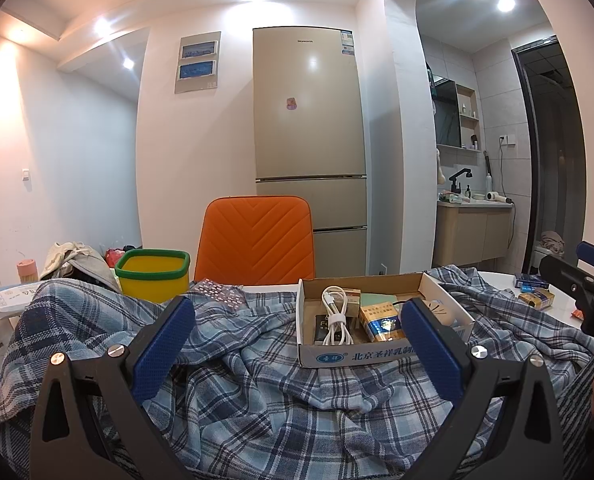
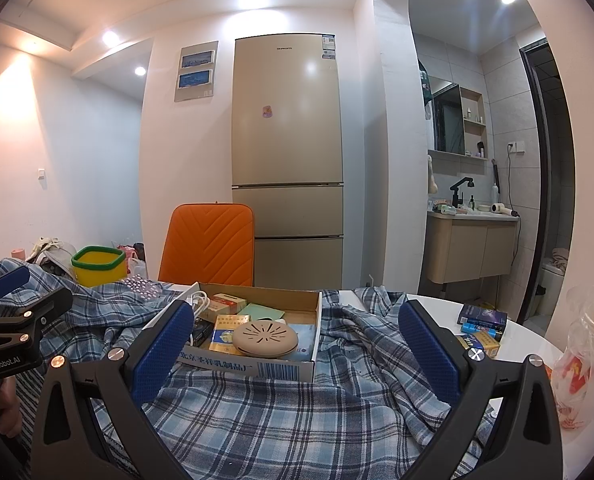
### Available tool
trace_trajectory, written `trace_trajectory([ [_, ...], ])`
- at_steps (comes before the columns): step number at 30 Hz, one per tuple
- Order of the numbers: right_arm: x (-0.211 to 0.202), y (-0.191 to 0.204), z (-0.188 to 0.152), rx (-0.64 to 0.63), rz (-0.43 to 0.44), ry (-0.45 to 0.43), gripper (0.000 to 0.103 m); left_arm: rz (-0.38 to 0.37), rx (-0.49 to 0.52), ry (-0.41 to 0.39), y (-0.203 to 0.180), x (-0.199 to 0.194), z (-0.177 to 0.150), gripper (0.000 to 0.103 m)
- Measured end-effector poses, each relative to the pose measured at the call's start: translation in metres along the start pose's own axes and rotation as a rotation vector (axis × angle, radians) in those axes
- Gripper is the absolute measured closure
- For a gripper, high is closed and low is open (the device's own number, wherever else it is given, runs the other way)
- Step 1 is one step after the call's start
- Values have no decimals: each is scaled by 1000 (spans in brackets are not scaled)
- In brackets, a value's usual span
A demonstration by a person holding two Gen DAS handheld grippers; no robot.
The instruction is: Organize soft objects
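A blue plaid cloth (image 1: 265,392) lies crumpled over the table; it also shows in the right wrist view (image 2: 281,420). A shallow cardboard box (image 1: 377,354) of small items sits on top of it, also in the right wrist view (image 2: 257,368). My left gripper (image 1: 297,344) is open and empty, held just above the cloth in front of the box. My right gripper (image 2: 297,344) is open and empty, above the cloth to the right of the left one. Each gripper shows at the edge of the other's view: the right gripper (image 1: 589,288), the left gripper (image 2: 13,312).
A yellow bin with a green rim (image 1: 153,274) and a heap of clothes (image 1: 77,260) stand at the back left. An orange chair (image 1: 257,240) is behind the table. Small packs (image 2: 481,328) and a plastic bag with a cup (image 2: 589,360) sit at the right on the white table (image 2: 529,350).
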State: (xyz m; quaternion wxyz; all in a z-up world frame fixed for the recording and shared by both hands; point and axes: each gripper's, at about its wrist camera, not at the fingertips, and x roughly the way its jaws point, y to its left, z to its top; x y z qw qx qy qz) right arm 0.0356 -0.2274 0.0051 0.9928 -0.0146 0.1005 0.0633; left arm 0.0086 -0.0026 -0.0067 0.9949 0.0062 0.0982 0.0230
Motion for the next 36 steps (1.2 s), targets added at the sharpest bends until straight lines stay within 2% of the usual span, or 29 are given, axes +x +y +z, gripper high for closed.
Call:
trace_trajectory([
  [36,-1,1,-5,6,-4,11,0,3,9,19,-1,7,-3,0],
])
